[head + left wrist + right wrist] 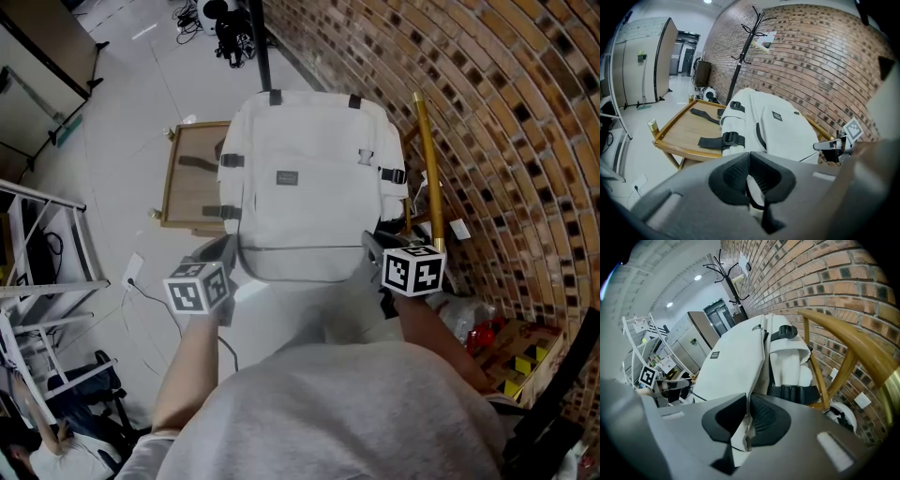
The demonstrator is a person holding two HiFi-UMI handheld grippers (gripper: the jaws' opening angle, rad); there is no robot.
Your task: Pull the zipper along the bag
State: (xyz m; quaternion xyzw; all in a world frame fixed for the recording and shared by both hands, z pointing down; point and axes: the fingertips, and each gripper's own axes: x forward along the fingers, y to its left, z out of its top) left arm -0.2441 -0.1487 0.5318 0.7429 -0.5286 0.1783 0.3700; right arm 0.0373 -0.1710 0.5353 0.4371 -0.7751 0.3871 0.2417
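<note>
So the white bag (309, 178) is lying flat on the wooden bench (169, 178), front side up, top end pointing away toward the brick wall (506, 112) and the near end hanging toward the person. The only branding I can spot is a little dark label patch (287, 177) in the middle of the front, and the print on it is way too small to read in any view. Each gripper carries a cube with a black-and-white square marker (413, 270), just patterns, no letters. The left gripper (751, 180) sits at the bag's near left corner with its pads nearly together, pinching something thin and white with a black cord loop on it, which looks like the zipper pull (757, 197). The right gripper (747, 423) is at the near right corner, jaws narrow and clamped on a fold of the bag's white fabric. A dark zipper line (300, 249) runs across the near front between the two. Black straps (704, 115) lie on the bare part of the bench beside the bag, and a black coat rack (745, 42) stands by the wall behind; there's a paper stuck up near it but I can't read that either
</note>
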